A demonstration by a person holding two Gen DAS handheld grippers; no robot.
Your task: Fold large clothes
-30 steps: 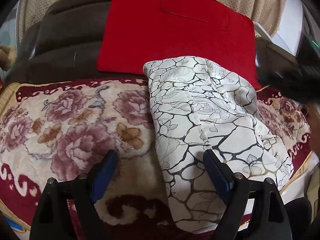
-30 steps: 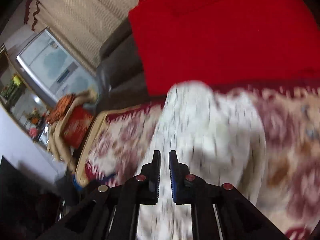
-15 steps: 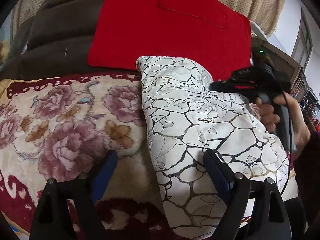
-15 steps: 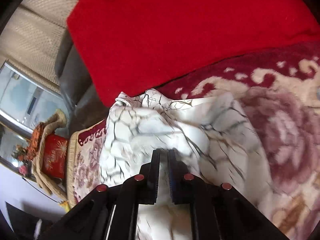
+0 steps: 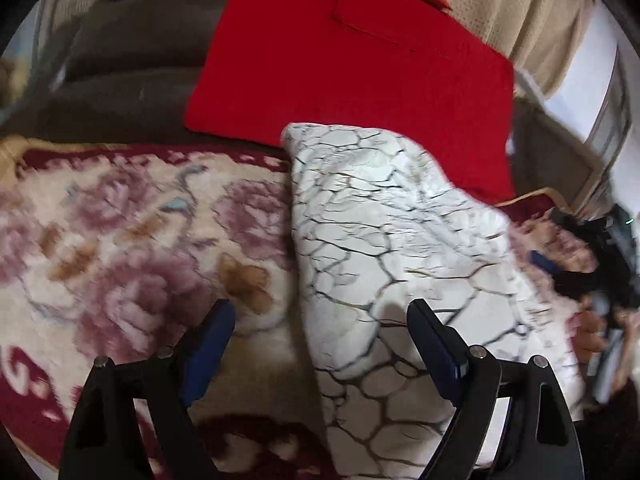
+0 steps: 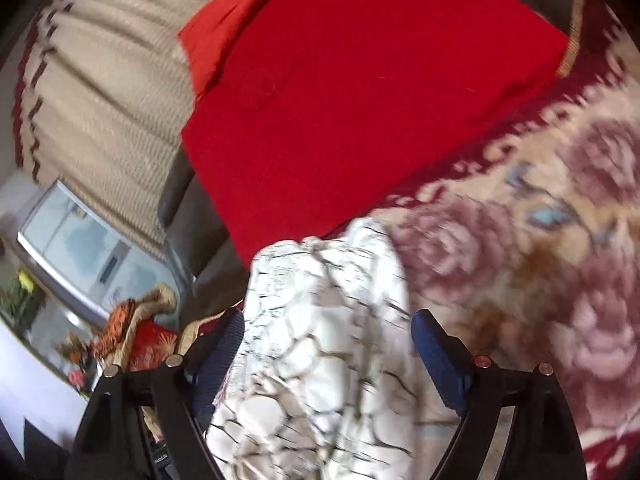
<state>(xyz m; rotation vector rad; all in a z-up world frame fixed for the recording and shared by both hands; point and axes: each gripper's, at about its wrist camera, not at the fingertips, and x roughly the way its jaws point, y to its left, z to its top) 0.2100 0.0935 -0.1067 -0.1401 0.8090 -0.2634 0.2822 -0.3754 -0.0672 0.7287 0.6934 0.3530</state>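
Floral blanket [image 5: 120,248] carrying the folded white crackle-print garment [image 5: 392,264], which lies toward its back edge, one end touching the red cushion [image 5: 340,68]. Probably soft, light and limp; best pinched at a folded edge. No containers visible. Left gripper [image 5: 320,332] gapes empty; right gripper [image 6: 326,340], jaws opening, straddles cloth unpressed.

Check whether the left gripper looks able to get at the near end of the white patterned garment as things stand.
Probably yes: the left gripper is open, the white garment lies under its right finger, and nothing covers it.
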